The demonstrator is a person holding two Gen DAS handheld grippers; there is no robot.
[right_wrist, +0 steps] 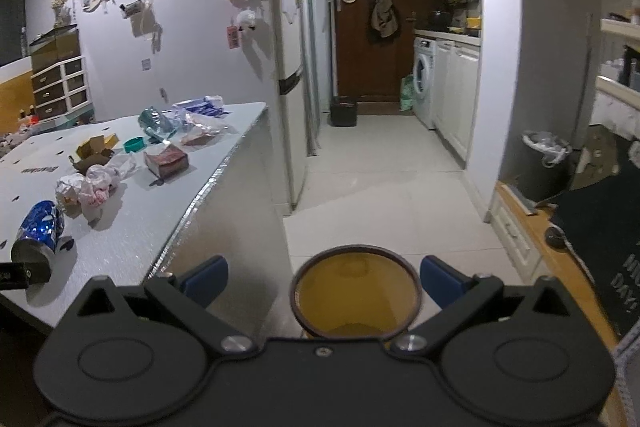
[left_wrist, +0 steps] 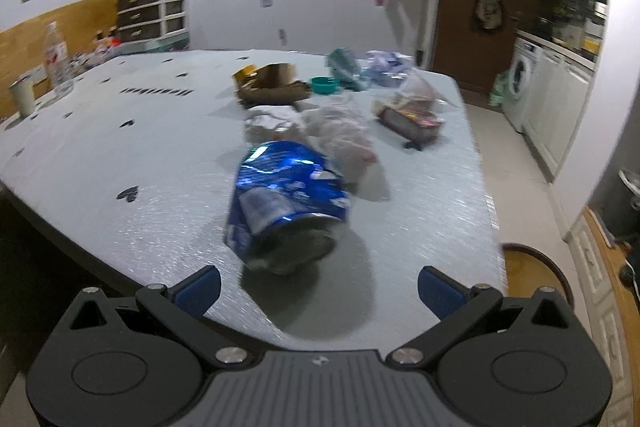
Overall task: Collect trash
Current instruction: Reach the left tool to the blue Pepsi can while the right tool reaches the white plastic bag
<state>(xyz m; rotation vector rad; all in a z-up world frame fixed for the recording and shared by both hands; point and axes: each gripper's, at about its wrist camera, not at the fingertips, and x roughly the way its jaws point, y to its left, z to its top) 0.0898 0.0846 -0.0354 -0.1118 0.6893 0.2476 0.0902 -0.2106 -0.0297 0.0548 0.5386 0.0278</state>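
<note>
A crushed blue can (left_wrist: 286,205) lies on its side on the pale table (left_wrist: 120,147), its dark end toward my left gripper (left_wrist: 319,289). That gripper is open, just short of the can, with nothing between its blue pads (left_wrist: 198,289). Behind the can lie crumpled white wrappers (left_wrist: 340,135) and a plastic bag of wrappers (left_wrist: 412,107). In the right wrist view the can (right_wrist: 38,233) sits at the far left near the table's front. My right gripper (right_wrist: 324,281) hangs open over a round yellow bin (right_wrist: 356,293) on the floor beside the table.
A brown box (left_wrist: 272,83), a teal lid (left_wrist: 324,85) and more bags (left_wrist: 364,67) sit farther back. A bottle (left_wrist: 58,59) and a cup (left_wrist: 22,97) stand at the left edge. A lined black bin (right_wrist: 546,163) stands right; tiled floor runs toward the door (right_wrist: 372,27).
</note>
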